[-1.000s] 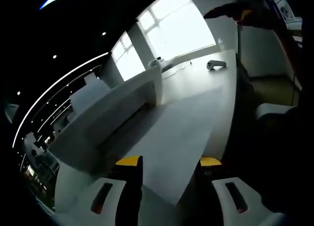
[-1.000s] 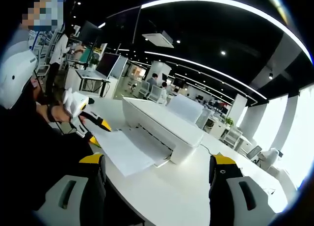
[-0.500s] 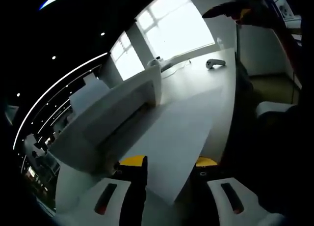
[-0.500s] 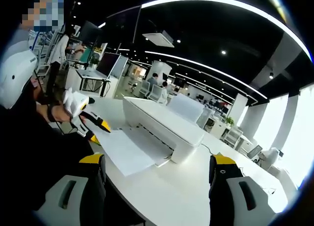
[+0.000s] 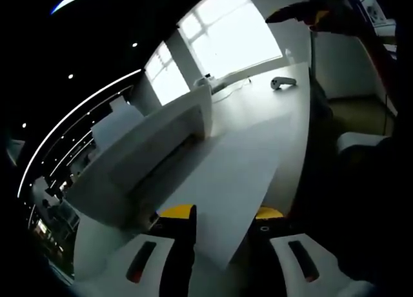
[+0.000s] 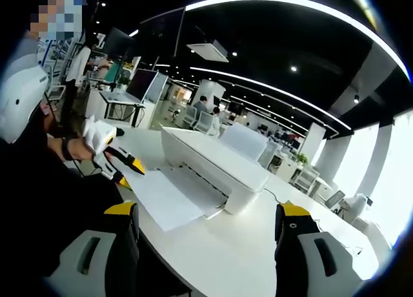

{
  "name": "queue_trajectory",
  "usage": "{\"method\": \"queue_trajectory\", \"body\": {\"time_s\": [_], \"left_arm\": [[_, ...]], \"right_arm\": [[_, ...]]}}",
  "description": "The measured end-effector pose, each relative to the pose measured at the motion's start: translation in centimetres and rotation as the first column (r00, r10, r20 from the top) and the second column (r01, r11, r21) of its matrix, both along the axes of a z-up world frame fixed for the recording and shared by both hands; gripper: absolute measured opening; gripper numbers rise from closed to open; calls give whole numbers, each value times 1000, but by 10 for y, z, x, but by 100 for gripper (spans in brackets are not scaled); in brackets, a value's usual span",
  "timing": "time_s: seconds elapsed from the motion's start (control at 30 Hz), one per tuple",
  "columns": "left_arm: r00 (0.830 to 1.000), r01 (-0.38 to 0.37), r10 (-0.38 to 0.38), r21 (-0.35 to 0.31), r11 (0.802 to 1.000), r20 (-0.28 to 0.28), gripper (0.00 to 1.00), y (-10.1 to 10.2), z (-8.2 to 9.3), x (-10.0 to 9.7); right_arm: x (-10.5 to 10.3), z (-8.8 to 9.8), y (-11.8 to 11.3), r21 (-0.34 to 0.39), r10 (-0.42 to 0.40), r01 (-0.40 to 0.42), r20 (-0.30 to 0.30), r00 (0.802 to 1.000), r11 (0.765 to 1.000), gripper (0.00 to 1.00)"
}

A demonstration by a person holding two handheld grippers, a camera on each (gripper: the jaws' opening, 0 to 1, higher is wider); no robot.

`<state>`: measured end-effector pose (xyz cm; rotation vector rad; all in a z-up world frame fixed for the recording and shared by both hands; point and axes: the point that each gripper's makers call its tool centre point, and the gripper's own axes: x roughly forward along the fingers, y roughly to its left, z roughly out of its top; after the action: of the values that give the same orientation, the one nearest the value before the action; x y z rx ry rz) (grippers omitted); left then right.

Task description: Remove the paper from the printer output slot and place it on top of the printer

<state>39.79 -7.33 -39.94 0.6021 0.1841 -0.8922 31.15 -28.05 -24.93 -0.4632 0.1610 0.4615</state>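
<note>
Paper (image 5: 227, 181): I see the sheet lying flat on the white counter (image 5: 293, 110), one end at the printer's output slot, the other end reaching the counter's near edge, towards me.
Printer (image 6: 213, 164): white, standing on the counter; the sheet (image 6: 161, 197) spreads out from its front.
Left tongs (image 5: 219, 214): my jaws stand one on each side of the sheet's near end, with the paper between the yellow tips. A gap shows between the jaws, and I cannot tell whether they press the sheet. In the right gripper view these tongs (image 6: 126, 171) sit at the sheet's outer edge, held by a gloved hand (image 6: 97, 137).
Right tongs (image 6: 208, 213): jaws wide apart, holding nothing, well apart from the sheet, with the printer and paper seen between them.
Small white object (image 5: 282, 83): on the counter near its far edge, well apart from the paper; what it is I cannot make out.
</note>
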Motion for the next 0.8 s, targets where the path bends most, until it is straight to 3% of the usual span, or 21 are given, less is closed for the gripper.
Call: {"method": "queue_trajectory", "body": {"time_s": [0.4, 0.8], "left_arm": [[1000, -2, 2, 2, 1000, 4, 35, 1, 0, 0], [1000, 10, -10, 2, 1000, 8, 28, -1, 1, -1]], "right_arm": [[0, 1, 0, -4, -2, 2, 1, 1000, 1000, 82], [-1, 1, -2, -4, -4, 4, 2, 1000, 1000, 82]]}}
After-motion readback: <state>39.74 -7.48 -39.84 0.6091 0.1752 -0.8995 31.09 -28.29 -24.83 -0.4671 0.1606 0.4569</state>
